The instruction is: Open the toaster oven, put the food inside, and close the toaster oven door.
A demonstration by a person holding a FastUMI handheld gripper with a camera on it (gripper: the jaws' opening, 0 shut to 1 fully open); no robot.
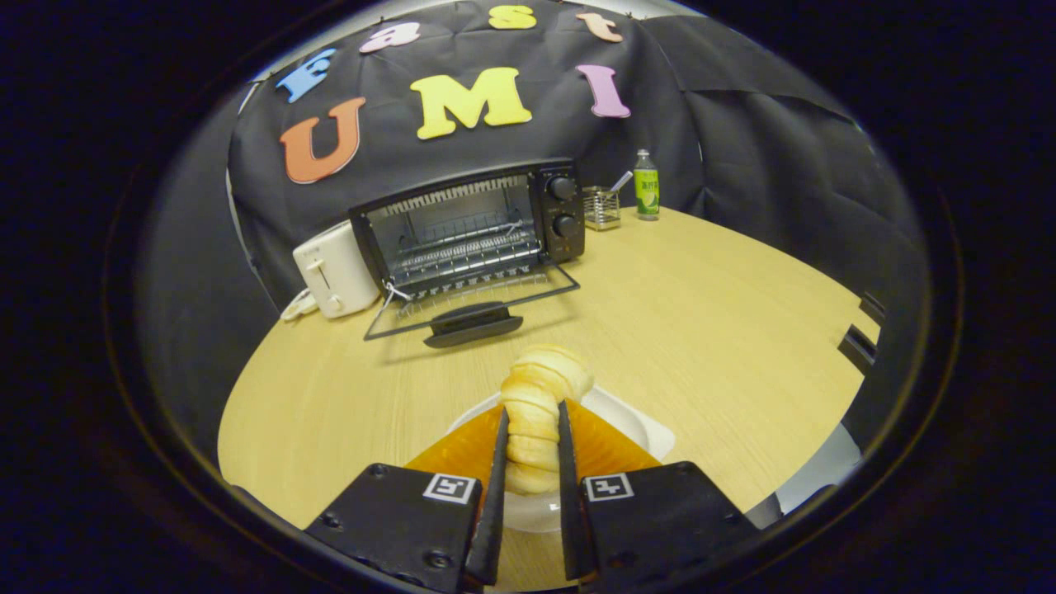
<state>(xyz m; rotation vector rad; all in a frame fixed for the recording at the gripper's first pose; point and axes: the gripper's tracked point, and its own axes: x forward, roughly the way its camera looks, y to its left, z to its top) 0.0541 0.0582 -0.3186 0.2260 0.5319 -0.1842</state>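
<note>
A pale ridged pastry sits between my two fingers, and my gripper is shut on it. It hangs above a white plate on the wooden table. Beyond the fingers stands the black toaster oven with its glass door folded down flat toward me. Inside it a wire rack shows.
A white pop-up toaster stands left of the oven. To the oven's right are a metal mesh holder and a green bottle. Bare tabletop lies between the plate and the oven door.
</note>
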